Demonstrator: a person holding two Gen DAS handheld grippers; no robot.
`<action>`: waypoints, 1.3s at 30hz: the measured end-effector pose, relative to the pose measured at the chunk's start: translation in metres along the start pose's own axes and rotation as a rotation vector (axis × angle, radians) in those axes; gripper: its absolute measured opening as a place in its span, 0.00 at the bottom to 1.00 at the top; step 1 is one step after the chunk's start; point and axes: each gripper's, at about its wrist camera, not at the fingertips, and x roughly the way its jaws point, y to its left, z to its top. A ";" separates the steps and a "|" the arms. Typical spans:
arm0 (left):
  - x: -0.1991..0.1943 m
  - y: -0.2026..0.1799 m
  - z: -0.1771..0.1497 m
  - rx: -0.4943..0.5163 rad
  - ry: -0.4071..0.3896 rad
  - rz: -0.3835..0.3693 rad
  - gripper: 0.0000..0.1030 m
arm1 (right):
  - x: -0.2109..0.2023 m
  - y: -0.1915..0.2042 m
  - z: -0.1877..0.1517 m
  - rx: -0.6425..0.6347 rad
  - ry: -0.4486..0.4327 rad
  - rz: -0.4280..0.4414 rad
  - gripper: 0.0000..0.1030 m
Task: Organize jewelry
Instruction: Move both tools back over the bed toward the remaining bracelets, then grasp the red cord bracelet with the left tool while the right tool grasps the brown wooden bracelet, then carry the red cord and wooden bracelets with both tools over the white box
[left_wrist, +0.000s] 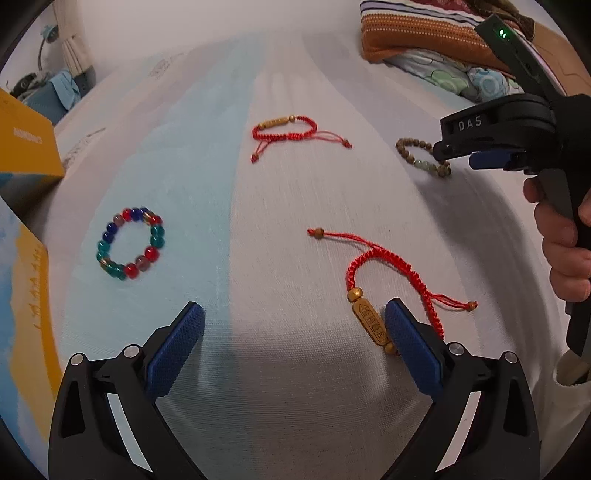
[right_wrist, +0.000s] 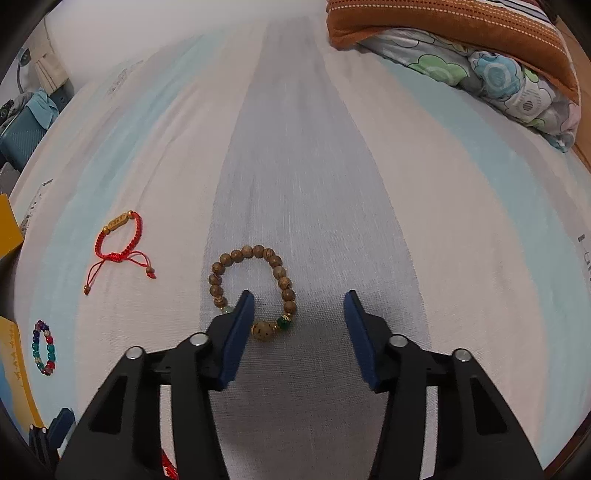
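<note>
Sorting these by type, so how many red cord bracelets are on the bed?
2. One red cord bracelet lies far out on the bedsheet; the other red bracelet lies against the open left gripper's right finger. None looks hidden.

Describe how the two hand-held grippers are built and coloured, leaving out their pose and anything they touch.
Both the left gripper and the right gripper have matte black jaws with triangular cut-outs, silver round pins at the joints and flat, dark blue textured pads. Seen from the left camera, the right gripper's black body bears white letters "DAS", a green light and a bare hand on its grip.
</note>
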 end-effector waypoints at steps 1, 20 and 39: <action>0.001 0.000 0.000 0.003 0.007 0.006 0.91 | 0.001 0.001 0.000 0.000 0.006 0.000 0.40; -0.006 -0.002 -0.005 0.035 0.039 -0.010 0.24 | 0.013 0.003 -0.002 0.022 0.045 0.012 0.08; -0.035 0.025 0.003 -0.013 0.004 -0.038 0.04 | -0.035 0.011 -0.006 0.019 -0.070 0.088 0.07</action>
